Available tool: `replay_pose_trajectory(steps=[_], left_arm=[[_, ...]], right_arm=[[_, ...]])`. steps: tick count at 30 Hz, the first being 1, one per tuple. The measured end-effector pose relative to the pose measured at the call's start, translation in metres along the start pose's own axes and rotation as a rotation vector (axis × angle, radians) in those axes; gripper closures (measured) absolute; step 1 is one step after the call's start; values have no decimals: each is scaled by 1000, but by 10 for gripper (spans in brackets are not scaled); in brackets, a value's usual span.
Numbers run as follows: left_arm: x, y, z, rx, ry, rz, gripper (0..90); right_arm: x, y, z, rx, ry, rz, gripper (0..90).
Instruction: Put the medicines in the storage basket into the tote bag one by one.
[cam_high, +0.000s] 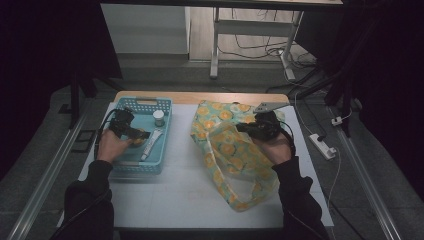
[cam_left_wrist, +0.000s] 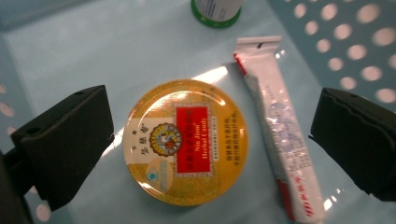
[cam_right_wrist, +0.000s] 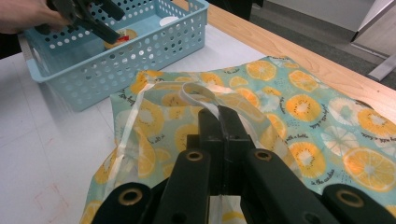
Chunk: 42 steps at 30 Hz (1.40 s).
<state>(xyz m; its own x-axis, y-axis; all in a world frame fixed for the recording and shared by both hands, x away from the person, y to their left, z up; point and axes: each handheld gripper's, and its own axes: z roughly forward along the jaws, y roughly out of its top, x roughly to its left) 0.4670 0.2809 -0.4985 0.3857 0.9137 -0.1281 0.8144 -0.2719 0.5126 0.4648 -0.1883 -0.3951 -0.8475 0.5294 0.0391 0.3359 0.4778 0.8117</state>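
The left gripper (cam_left_wrist: 210, 140) hangs over the pale blue perforated plastic basket (cam_high: 120, 167) at the table's left, its jaws spread wide and released, one on each side of the round gold candy tin with a red label (cam_left_wrist: 187, 142) and touching neither it nor the white and red tube (cam_left_wrist: 280, 126) lying just beside the tin on the basket floor; a small white green-rimmed jar (cam_left_wrist: 216, 10) stands beyond them. The right gripper (cam_right_wrist: 219, 116) is clenched on the white strap (cam_right_wrist: 201, 98) of the teal fabric bag printed with orange slices (cam_right_wrist: 303, 102), which lies on the white table (cam_high: 175, 190) right of the basket.
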Motion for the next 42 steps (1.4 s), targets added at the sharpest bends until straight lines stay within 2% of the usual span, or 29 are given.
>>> replay_pose_trajectory(steps=[4, 7, 8, 10, 12, 16, 18, 19, 23, 25, 28, 31, 33, 35, 37, 39, 42], left_arm=[[4, 1, 10, 43, 16, -14, 0], [5, 3, 17, 98, 44, -16, 0], [5, 3, 17, 98, 44, -16, 0], [5, 4, 22, 129, 69, -19, 1], [5, 5, 23, 138, 70, -19, 2], [4, 6, 26, 180, 91, -19, 52], [4, 6, 27, 190, 92, -23, 110], [4, 5, 26, 193, 85, -21, 188], [5, 5, 25, 203, 60, -47, 201], [5, 6, 25, 212, 65, -54, 203], [5, 7, 21, 188, 75, -59, 203], [5, 9, 9, 131, 58, -65, 204], [4, 10, 6, 121, 55, -65, 204], [3, 10, -4, 85, 40, -62, 204], [2, 10, -6, 75, 32, -56, 204], [-2, 10, -13, 49, 6, -38, 204], [-6, 10, -16, 44, -6, -22, 204]], right_arm=[[0, 0, 0, 0, 1, -2, 893], [0, 0, 0, 0, 2, -4, 893], [0, 0, 0, 0, 2, -4, 893], [0, 0, 0, -1, 1, -5, 893], [0, 0, 0, 0, 2, -6, 893], [0, 0, -1, -2, 1, -7, 892], [0, 0, -1, -4, 2, -6, 893], [0, 0, -1, -3, 0, -6, 892], [0, 0, -2, -8, -1, -5, 892], [-1, 0, -2, -12, 1, -1, 893], [-1, 0, -2, -12, 2, -1, 893], [0, 0, -3, -14, 0, -2, 893], [0, 0, -4, -19, -2, -2, 893], [0, 0, -4, -22, -3, 0, 893], [-1, 0, -4, -24, -3, 0, 893], [-1, 0, -4, -26, -3, 1, 893], [0, 1, -4, -27, 1, 3, 893]])
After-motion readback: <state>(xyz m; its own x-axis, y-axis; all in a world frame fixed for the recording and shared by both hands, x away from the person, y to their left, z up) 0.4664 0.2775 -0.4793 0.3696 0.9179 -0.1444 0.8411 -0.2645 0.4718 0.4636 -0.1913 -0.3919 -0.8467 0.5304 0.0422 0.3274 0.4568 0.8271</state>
